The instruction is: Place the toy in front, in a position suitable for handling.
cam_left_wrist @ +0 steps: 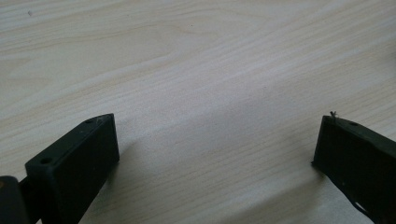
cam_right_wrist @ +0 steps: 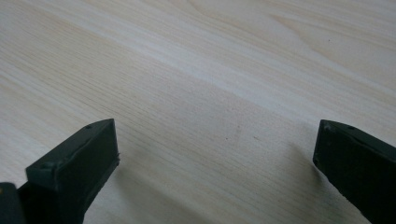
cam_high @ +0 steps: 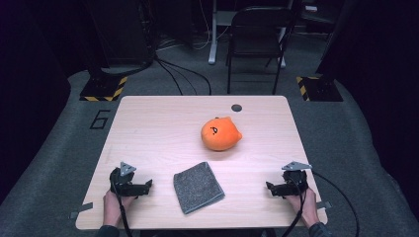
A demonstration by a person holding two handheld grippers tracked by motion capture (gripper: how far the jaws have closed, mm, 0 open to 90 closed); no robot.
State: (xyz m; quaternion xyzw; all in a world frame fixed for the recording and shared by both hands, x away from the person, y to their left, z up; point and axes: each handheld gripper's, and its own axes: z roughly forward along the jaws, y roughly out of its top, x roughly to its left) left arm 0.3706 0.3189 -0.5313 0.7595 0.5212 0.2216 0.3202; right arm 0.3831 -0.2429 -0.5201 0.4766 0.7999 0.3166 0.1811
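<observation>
An orange plush toy [cam_high: 221, 134] with a small face lies right of centre on the light wooden table [cam_high: 163, 128]. A folded grey cloth [cam_high: 198, 187] lies near the front edge, between my two grippers. My left gripper [cam_high: 146, 186] rests on the table at the front left, held by a hand, and points toward the cloth. At the front right my right gripper [cam_high: 270, 187] rests the same way, pointing left. In the left gripper view my left gripper [cam_left_wrist: 217, 135] stands open over bare wood. In the right gripper view my right gripper [cam_right_wrist: 217, 137] is open too, with nothing between its jaws.
A dark round cap [cam_high: 236, 107] is set into the table near the far edge. Beyond the table stand a black chair [cam_high: 257, 39], desk legs and floor cables [cam_high: 183, 74]. Yellow-black striped bases [cam_high: 104, 89] sit on the grey floor at both sides.
</observation>
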